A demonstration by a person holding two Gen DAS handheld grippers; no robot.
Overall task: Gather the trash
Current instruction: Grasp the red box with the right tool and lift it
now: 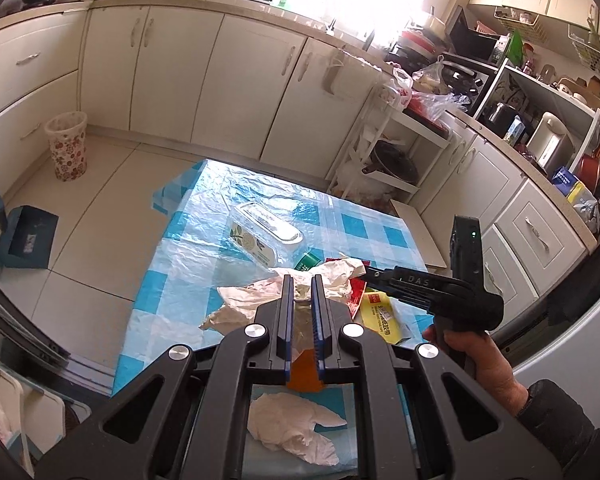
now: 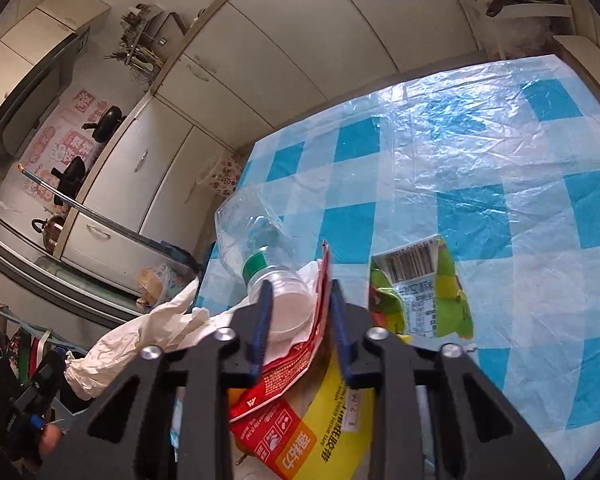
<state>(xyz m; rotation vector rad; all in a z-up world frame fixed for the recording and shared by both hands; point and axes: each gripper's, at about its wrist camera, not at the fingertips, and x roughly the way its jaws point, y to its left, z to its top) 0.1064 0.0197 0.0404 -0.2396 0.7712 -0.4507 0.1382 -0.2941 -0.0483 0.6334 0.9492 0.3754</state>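
Trash lies heaped on the blue-checked table (image 1: pixel 188 248). My left gripper (image 1: pixel 302 286) is shut on a clear crinkled wrapper (image 1: pixel 302 330) with an orange end, held above white tissues (image 1: pixel 252 300). My right gripper (image 2: pixel 300 292), also seen from the side as the right gripper (image 1: pixel 370 274) in the left wrist view, has narrow jaws. A red wrapper (image 2: pixel 322 280) stands on edge between them. The base of a clear bottle (image 2: pixel 284 292) with a green label lies by its left finger. A yellow packet (image 2: pixel 332 432) lies under it and a green packet (image 2: pixel 420 292) to its right.
A tissue box (image 1: pixel 260 236) in clear plastic lies mid-table. Another tissue (image 1: pixel 292 428) lies under the left gripper. A floral waste basket (image 1: pixel 66 146) and a blue dustpan (image 1: pixel 28 240) are on the floor at the left. White cabinets and a cluttered counter (image 1: pixel 500 132) ring the table.
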